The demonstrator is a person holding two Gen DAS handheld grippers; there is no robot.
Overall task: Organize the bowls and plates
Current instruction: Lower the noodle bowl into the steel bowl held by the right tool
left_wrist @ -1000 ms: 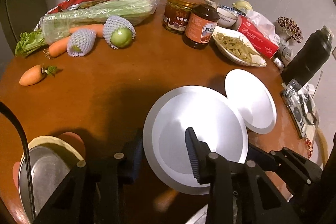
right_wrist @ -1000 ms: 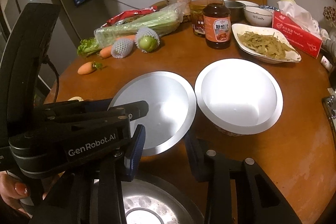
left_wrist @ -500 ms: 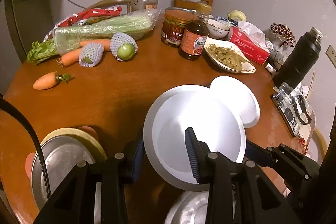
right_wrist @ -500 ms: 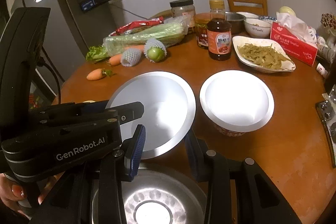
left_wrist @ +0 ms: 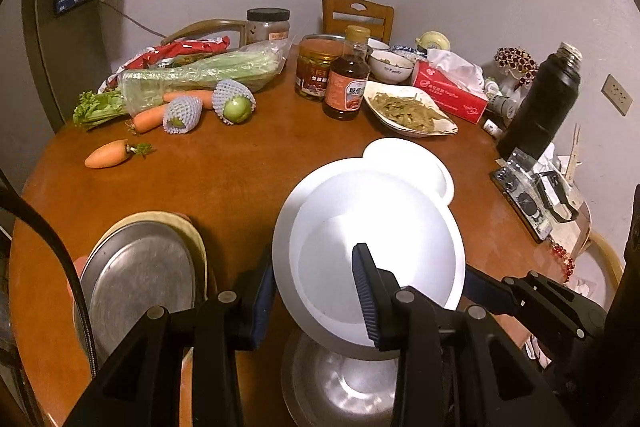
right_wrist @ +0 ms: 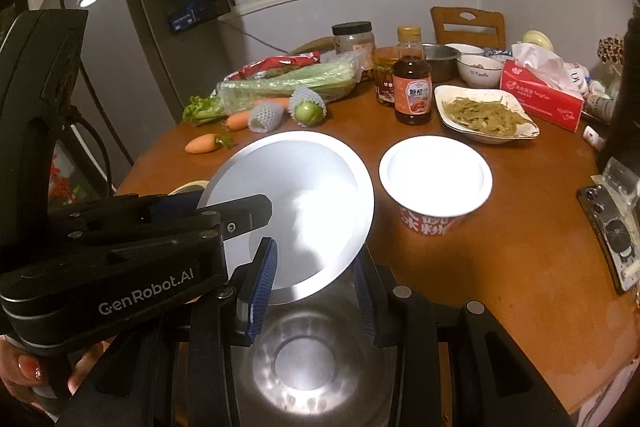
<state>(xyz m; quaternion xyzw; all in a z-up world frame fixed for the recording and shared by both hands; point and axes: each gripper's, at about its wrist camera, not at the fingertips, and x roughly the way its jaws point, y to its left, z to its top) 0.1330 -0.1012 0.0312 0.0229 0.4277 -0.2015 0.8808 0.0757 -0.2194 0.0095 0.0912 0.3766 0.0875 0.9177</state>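
My left gripper (left_wrist: 314, 291) is shut on the rim of a metal bowl (left_wrist: 372, 251) and holds it tilted above the table, its shiny inside facing the camera. The same bowl (right_wrist: 296, 211) shows in the right wrist view, held by the left gripper body (right_wrist: 120, 255). A second steel bowl (left_wrist: 344, 387) sits below it near the table's front edge. My right gripper (right_wrist: 314, 287) is open, its fingers either side of that lower bowl's (right_wrist: 312, 359) far rim. A white instant-noodle bowl (right_wrist: 436, 179) stands to the right. A steel plate (left_wrist: 140, 287) lies on a yellow plate at left.
The round wooden table (left_wrist: 240, 179) carries carrots (left_wrist: 108, 155), netted fruit (left_wrist: 234, 103), bagged celery, a sauce bottle (left_wrist: 348, 79), jars, a dish of vegetables (left_wrist: 408, 111), a tissue box (left_wrist: 448, 91), a black flask (left_wrist: 544, 103) and a phone (left_wrist: 532, 191) at the right edge.
Both grippers have risen and pulled back. The left gripper has lifted the metal bowl higher off the table, and more of the steel bowl below has come into view.
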